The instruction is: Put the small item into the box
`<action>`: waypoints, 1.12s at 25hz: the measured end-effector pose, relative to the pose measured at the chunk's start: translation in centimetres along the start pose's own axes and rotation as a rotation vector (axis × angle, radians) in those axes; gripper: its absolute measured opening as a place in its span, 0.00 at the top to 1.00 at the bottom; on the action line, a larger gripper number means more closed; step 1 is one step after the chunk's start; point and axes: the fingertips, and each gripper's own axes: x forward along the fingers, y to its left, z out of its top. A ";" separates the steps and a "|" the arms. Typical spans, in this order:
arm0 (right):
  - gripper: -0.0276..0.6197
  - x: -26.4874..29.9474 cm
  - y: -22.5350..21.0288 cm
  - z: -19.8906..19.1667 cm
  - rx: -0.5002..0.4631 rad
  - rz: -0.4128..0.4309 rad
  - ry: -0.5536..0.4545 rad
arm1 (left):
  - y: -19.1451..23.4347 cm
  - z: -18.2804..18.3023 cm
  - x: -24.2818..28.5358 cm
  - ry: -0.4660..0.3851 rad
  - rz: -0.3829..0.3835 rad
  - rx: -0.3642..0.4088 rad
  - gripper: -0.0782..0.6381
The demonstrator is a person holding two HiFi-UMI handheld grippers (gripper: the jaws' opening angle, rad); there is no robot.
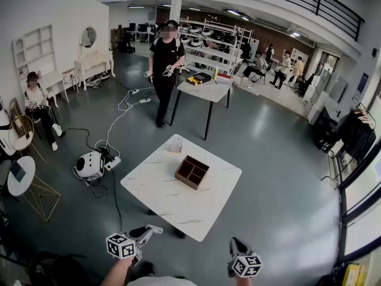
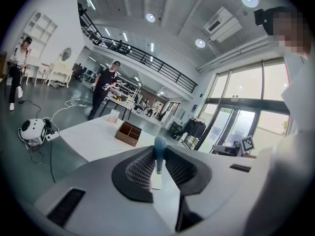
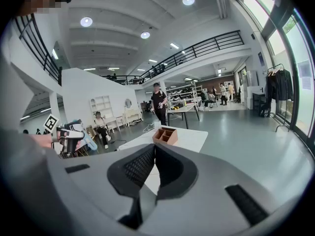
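Note:
A brown wooden box (image 1: pixel 191 171) with open compartments stands on the white marble table (image 1: pixel 178 202). Both grippers are held low, short of the table's near edge. My left gripper (image 1: pixel 155 229) is shut on a small slim blue item (image 2: pixel 159 145), which stands upright between its pads (image 2: pixel 142 167). The box (image 2: pixel 128 133) lies ahead of it on the table. In the right gripper view the blue item (image 3: pixel 91 143) sticks out of the left gripper (image 3: pixel 74 134). My right gripper (image 1: pixel 234 242) is shut with nothing between its fingertips (image 3: pixel 155 149), and the box (image 3: pixel 165 135) lies beyond them.
A small clear holder (image 1: pixel 174 145) sits on the table's far corner. A white round device (image 1: pixel 90 164) with cables lies on the floor to the left. A person (image 1: pixel 165 70) with grippers stands by a second table (image 1: pixel 205 88) behind. Another person (image 1: pixel 37 103) sits at the left.

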 end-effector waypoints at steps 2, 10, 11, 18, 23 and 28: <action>0.92 0.2 0.0 0.0 -0.002 -0.001 0.001 | 0.2 0.0 0.1 0.001 -0.002 0.001 0.79; 0.92 0.5 0.4 0.2 -0.001 -0.003 0.002 | 0.7 0.2 0.3 -0.002 -0.013 0.000 0.79; 0.92 0.5 0.4 0.3 -0.002 -0.004 0.002 | 0.7 0.2 0.4 -0.002 -0.014 0.000 0.79; 0.92 0.9 0.7 0.9 0.024 -0.039 0.011 | 1.4 0.2 0.7 0.010 -0.029 -0.010 0.79; 0.92 1.1 1.4 0.6 0.028 -0.059 0.017 | 2.2 0.5 0.9 0.019 -0.047 -0.008 0.79; 0.92 1.3 2.2 0.3 0.053 -0.096 0.018 | 3.3 1.2 0.9 0.035 -0.072 -0.004 0.79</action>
